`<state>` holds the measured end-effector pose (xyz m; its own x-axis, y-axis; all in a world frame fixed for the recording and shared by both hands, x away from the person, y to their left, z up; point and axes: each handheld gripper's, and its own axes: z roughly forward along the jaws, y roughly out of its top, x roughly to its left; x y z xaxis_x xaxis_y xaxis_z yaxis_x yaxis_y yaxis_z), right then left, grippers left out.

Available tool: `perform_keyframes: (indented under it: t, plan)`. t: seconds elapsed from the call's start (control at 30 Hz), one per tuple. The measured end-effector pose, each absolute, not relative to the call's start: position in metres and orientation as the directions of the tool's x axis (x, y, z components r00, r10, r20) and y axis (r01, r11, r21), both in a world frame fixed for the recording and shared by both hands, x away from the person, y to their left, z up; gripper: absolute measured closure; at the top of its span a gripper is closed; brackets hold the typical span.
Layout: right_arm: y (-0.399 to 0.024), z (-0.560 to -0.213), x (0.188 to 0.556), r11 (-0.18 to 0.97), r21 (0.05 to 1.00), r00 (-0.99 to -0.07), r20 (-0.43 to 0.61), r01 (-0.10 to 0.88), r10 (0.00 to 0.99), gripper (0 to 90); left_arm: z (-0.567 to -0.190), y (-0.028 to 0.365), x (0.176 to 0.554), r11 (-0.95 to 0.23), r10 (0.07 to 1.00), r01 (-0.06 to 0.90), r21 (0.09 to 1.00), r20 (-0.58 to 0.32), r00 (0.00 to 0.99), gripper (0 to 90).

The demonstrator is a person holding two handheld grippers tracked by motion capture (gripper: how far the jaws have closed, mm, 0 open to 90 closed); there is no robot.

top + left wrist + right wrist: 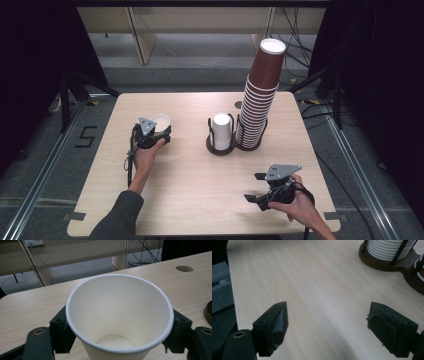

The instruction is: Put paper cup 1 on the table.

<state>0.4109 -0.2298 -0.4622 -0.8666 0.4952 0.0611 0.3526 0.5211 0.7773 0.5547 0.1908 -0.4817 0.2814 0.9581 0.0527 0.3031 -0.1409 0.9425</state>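
One paper cup (120, 317), plain white inside, carries no writing.

Pale wooden table (200, 200), tall leaning stack of brown cups (259, 100) — dark two-ring holder (220, 148), cables on floor (300, 50)

The left black two-jaw tongs (159, 131) sit at the end of a forearm in a dark sleeve that reaches up from the lower edge, the hand (146, 156) wrapped around the body, jaws clamped tight on either side of what they grip. The right black tongs (253, 187) lie low and nearly level, pointing left, jaws spread wide apart with nothing between them, the right hand (295, 206) curled round the rear.
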Motion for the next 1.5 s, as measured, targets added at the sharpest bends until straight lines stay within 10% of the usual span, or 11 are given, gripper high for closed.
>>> perform_keyframes:
  t: [1.5]
  plan:
    - [-0.227, -0.462, 0.409, 0.535, 0.773, -0.882, 0.065, 0.341, 0.467, 17.7, -0.503, 0.197, 0.558, -0.082, 0.96, 0.374, 0.924, -0.028, 0.278, 14.7]
